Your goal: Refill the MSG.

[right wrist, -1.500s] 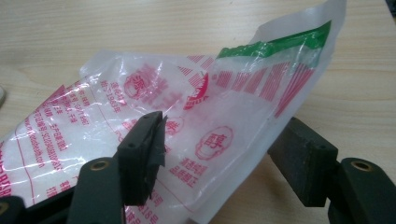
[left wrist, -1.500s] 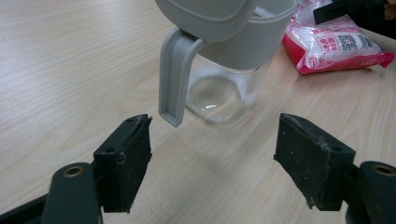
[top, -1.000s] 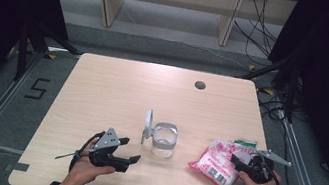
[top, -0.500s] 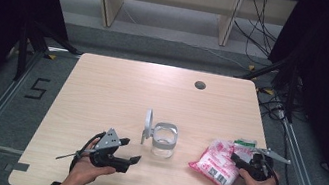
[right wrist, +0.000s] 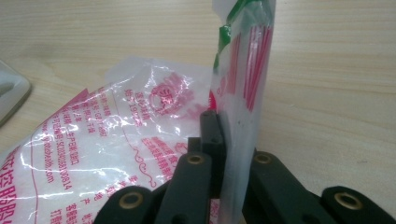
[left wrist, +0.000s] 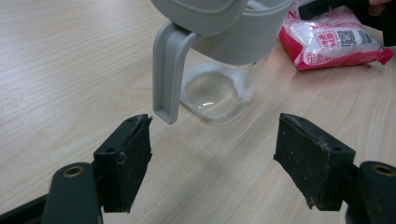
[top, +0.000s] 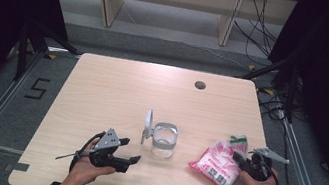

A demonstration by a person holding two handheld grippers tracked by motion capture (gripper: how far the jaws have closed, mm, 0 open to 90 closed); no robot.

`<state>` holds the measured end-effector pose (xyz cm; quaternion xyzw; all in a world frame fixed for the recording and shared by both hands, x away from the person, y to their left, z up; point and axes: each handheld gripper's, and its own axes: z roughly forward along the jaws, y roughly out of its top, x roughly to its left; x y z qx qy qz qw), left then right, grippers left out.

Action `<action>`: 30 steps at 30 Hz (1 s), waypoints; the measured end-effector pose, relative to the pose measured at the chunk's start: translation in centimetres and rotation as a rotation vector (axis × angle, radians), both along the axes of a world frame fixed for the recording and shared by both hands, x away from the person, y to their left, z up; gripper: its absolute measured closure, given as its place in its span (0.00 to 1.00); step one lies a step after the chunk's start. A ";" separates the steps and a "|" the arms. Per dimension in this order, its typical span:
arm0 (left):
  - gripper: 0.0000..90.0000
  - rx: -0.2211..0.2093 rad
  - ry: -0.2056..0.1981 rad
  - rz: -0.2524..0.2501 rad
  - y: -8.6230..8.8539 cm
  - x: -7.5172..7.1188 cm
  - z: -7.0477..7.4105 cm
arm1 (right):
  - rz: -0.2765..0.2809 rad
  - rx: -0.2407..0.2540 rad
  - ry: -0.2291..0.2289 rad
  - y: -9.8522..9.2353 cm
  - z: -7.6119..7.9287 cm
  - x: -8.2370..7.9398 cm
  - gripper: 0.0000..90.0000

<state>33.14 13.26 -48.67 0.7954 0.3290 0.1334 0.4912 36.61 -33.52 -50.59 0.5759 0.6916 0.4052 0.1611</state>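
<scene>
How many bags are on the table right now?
1. The pink-and-white bag lies near the table's right front edge, right of the glass jar; the right gripper is clamped on its top edge.

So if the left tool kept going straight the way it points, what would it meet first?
Most likely the grey handle of the glass jar. The left tool is open and aimed at it, though depth is hard to judge.
</scene>
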 end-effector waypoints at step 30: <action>0.30 0.019 -0.025 -0.092 -2.7 -1.6 0.2 | 0.157 -0.002 -0.328 4.1 7.0 -4.7 1.00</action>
